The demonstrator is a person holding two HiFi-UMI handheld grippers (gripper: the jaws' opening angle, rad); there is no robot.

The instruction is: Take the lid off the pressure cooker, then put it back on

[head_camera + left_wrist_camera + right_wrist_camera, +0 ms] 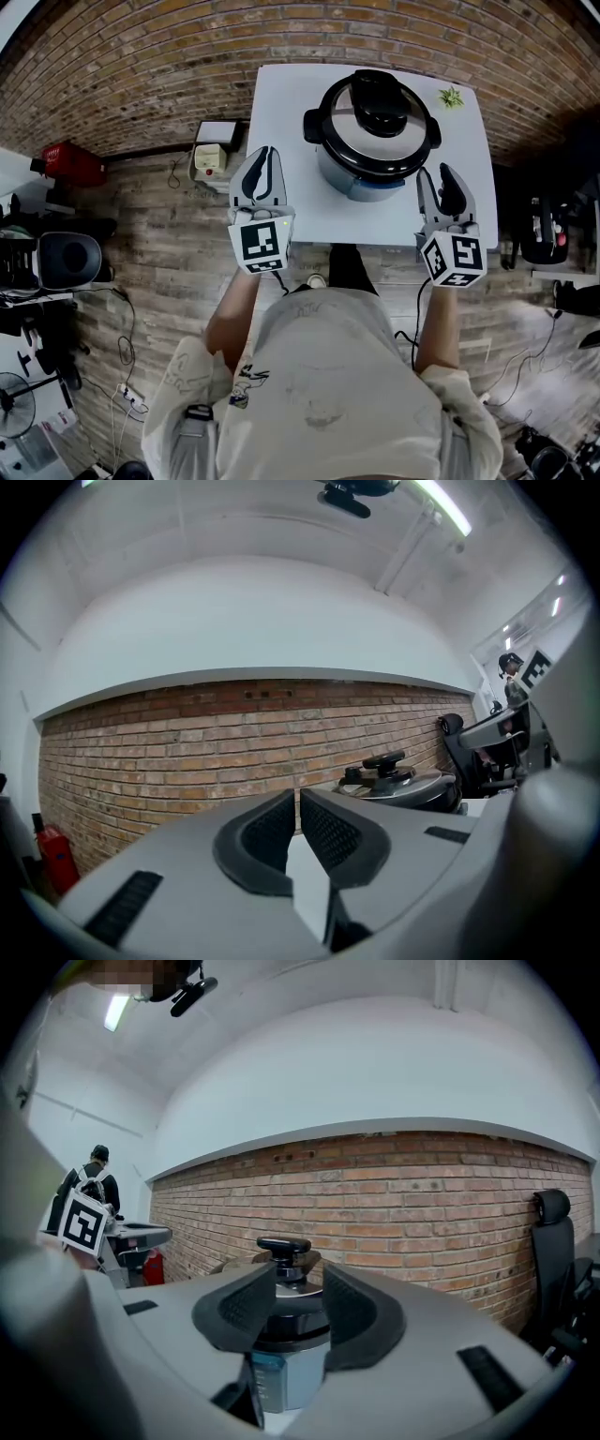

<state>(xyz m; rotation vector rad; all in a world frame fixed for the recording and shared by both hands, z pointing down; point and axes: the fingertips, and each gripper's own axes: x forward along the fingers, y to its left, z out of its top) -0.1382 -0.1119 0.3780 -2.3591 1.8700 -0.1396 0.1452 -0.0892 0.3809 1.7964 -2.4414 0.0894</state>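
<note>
- Left gripper (pixel 297 797): jaws drawn almost together, only a thin slit left between the ribbed pads, nothing caught in it.
- Right gripper (pixel 298 1277): jaws standing partly apart, clamped on nothing (the cooker merely showing through the gap, farther on).
- Pressure cooker (pixel 375 141): ahead of both grippers and between their lines, standing on the white table (pixel 281 122). Ahead and off to the right of the left gripper; ahead of the right gripper, framed by its two pads in the right gripper view. Touched by neither.
- Lid (pixel 339 127): seated on the pot, closed, with the black handle (pixel 380 105) on top, above jaw height as seen from the right gripper.
- Both grippers held roughly level at the near side of the table, the left one over its left edge, the right one near its right edge, cooker between.
- Small green sprig (pixel 451 97): well ahead of the right gripper, past the cooker, near the far right corner of the table.
- Brick wall (pixel 169 752): beyond the table, straight ahead of both sets of jaws.
</note>
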